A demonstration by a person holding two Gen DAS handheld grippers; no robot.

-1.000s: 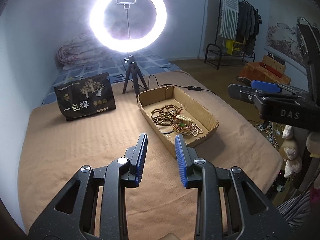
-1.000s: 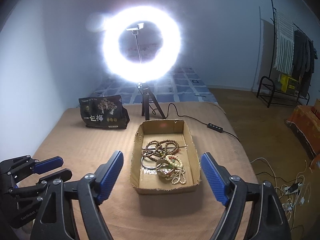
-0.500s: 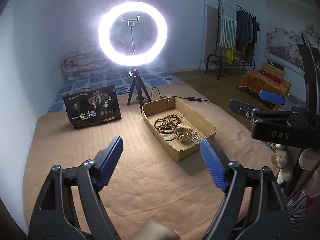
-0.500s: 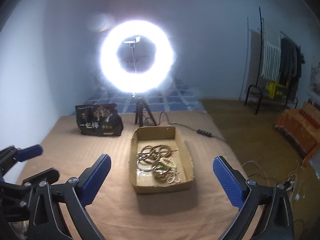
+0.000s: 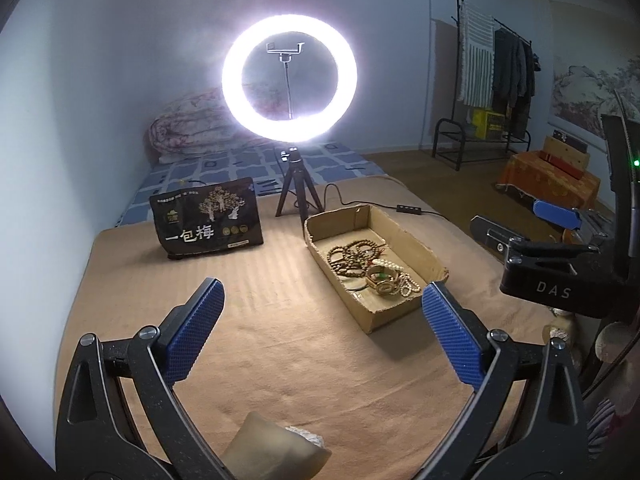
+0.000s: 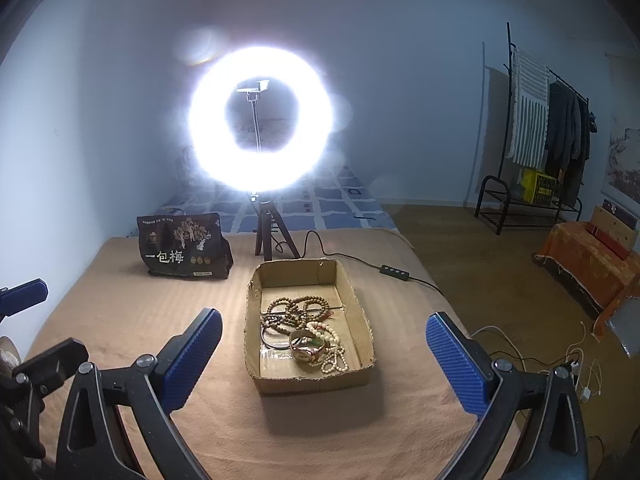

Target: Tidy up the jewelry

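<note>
We see a glaring white ring light on a small black tripod (image 6: 262, 120) before pale blue walls (image 6: 400, 60), a black metal clothes rack hung with garments (image 6: 548, 140) and a brown wooden floor (image 6: 460, 240) at right.

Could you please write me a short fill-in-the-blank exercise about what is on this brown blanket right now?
1. The bead strands and bangles lie tangled inside an open ______ box.
2. The black snack bag stands to the ______ of the ring light's tripod, seen from the right wrist camera.
3. The left gripper and the right gripper both have their blue pads spread wide, so each is ______.
4. The ring light is switched ______.

Missing words: cardboard; left; open; on
</note>
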